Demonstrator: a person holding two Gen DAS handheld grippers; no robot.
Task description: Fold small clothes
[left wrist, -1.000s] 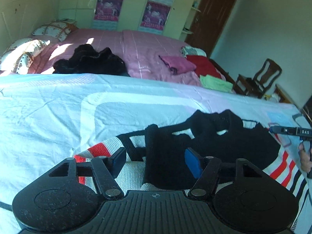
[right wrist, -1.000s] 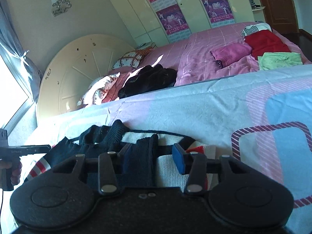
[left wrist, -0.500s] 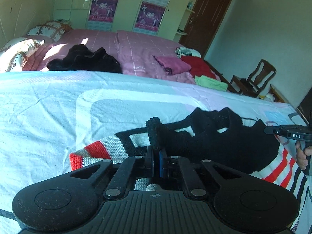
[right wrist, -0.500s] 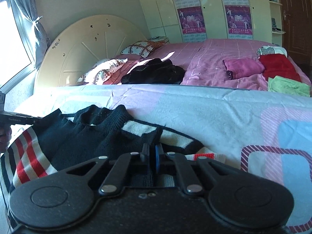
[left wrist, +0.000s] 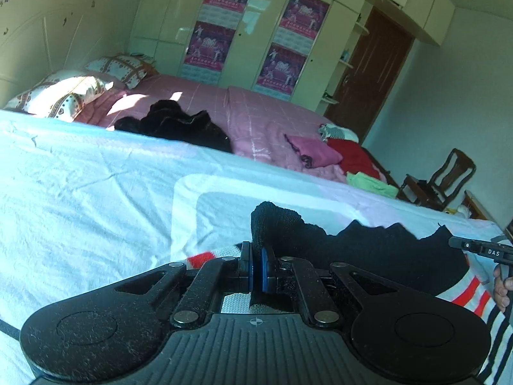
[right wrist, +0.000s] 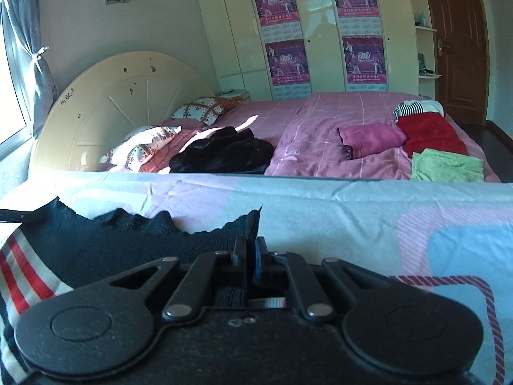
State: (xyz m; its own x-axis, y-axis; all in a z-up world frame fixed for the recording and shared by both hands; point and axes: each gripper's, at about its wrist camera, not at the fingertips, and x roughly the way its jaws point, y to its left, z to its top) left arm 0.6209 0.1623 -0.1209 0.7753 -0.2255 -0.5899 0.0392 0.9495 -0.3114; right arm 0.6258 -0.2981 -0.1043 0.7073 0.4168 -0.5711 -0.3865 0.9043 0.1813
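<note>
A small black knit sweater (left wrist: pixel 368 253) with red, white and black stripes lies on the pale blue and pink bedsheet (left wrist: pixel 96 199). My left gripper (left wrist: pixel 256 268) is shut on a black fold of the sweater at its left side and holds it raised off the sheet. My right gripper (right wrist: pixel 251 258) is shut on the sweater's black edge (right wrist: pixel 128 243) at the right side, also lifted. The right gripper's tip (left wrist: pixel 481 249) shows at the right edge of the left wrist view.
Behind the sheet is a pink bed (right wrist: pixel 320 118) with a black garment heap (right wrist: pixel 224 150), a folded magenta piece (right wrist: pixel 372 138), a red one (right wrist: pixel 429 134) and a green one (right wrist: pixel 449 166). A wooden chair (left wrist: pixel 442 179) stands at the far right.
Both grippers were open around the sweater's folds, then closed on the fabric. They have since lifted the gripped edges up off the sheet.
</note>
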